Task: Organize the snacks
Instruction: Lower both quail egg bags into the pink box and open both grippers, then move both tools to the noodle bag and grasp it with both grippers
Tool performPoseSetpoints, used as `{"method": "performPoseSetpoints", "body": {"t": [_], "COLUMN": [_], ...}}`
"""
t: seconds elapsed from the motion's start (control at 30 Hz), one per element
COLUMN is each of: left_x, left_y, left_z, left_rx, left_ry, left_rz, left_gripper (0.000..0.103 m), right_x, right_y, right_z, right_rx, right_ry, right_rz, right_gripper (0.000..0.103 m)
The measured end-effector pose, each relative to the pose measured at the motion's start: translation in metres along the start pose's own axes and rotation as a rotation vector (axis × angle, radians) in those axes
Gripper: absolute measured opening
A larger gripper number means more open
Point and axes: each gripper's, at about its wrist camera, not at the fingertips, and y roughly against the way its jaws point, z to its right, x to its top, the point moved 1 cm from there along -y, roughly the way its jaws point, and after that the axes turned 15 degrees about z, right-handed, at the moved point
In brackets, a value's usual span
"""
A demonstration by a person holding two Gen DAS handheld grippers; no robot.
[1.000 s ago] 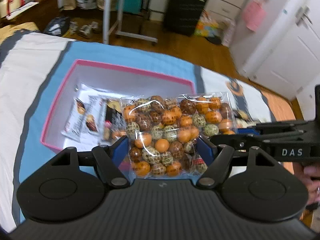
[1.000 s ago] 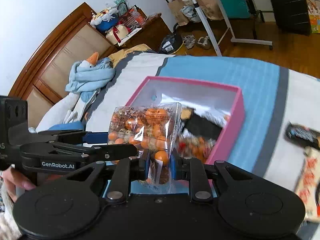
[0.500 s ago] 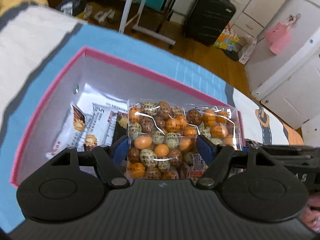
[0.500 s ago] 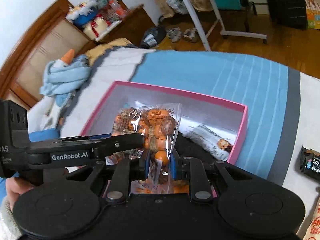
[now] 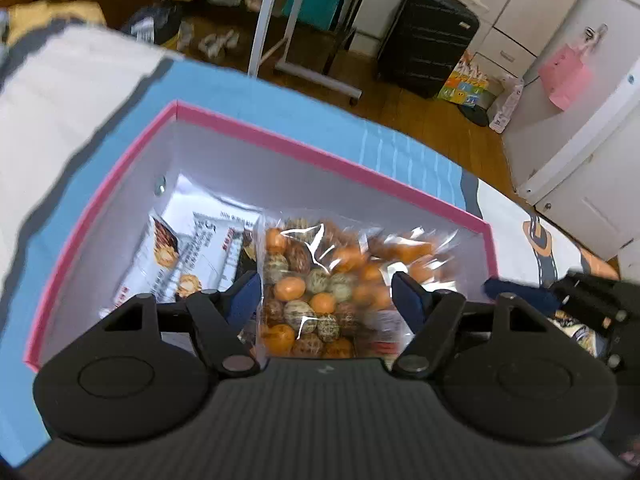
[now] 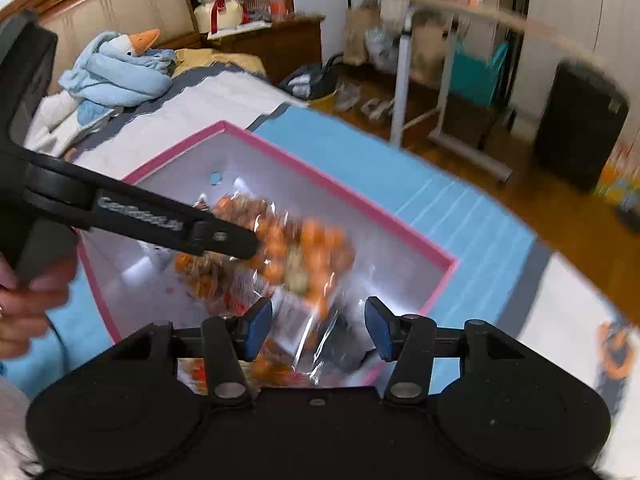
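Note:
A clear bag of orange and brown candy balls [image 5: 316, 280] hangs inside the pink-rimmed box [image 5: 320, 160], and my left gripper [image 5: 326, 292] is shut on it, blue pads against its sides. In the right wrist view the bag [image 6: 296, 248] is blurred, with its loose lower edge between the pads of my right gripper [image 6: 318, 322]. The right jaws are opening and the pads stand clear of the plastic. White snack packets [image 5: 192, 256] lie on the box floor to the bag's left. The left gripper's finger [image 6: 224, 236] crosses the box [image 6: 340, 196] from the left.
The box sits on a blue and white bed cover [image 5: 80, 92]. A hand [image 6: 28, 304] holds the left tool. A plush goose [image 6: 120, 64] lies near the headboard. Beyond the bed stand a rolling table's legs [image 5: 264, 20], a black suitcase [image 5: 424, 36] and white cabinet doors [image 5: 580, 160].
My right gripper has let go of the bag's edge and its jaws have parted. My left gripper has carried the bag down into the box, over the snack packets.

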Motion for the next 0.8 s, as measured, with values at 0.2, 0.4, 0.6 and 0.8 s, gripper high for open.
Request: {"method": "performPoseSetpoints", "body": {"t": [0.2,0.4,0.6,0.8], "left_x": [-0.003,-0.008,-0.007,-0.025], "left_y": [0.042,0.084,0.129,0.151], "left_z": [0.024,0.053,0.093,0.142], "left_rx": [0.029,0.021,-0.054,-0.142], "left_ry": [-0.154,-0.259,-0.302,-0.329], "left_rz": [0.041,0.027,0.047,0.051], "left_gripper": [0.073,0.074,0.085,0.092], "right_x": [-0.004,-0.02,-0.026,-0.053], "right_y": [0.049,0.107,0.163,0.213], "right_z": [0.018,0.025,0.027,0.026], "right_rx": [-0.002,0.006,0.04,0.006], "right_ry": [-0.048,-0.054,0.023,0.186], "right_rz": [0.084,0.158,0.203,0.127], "right_gripper": [0.057,0.057,0.057,0.064]}}
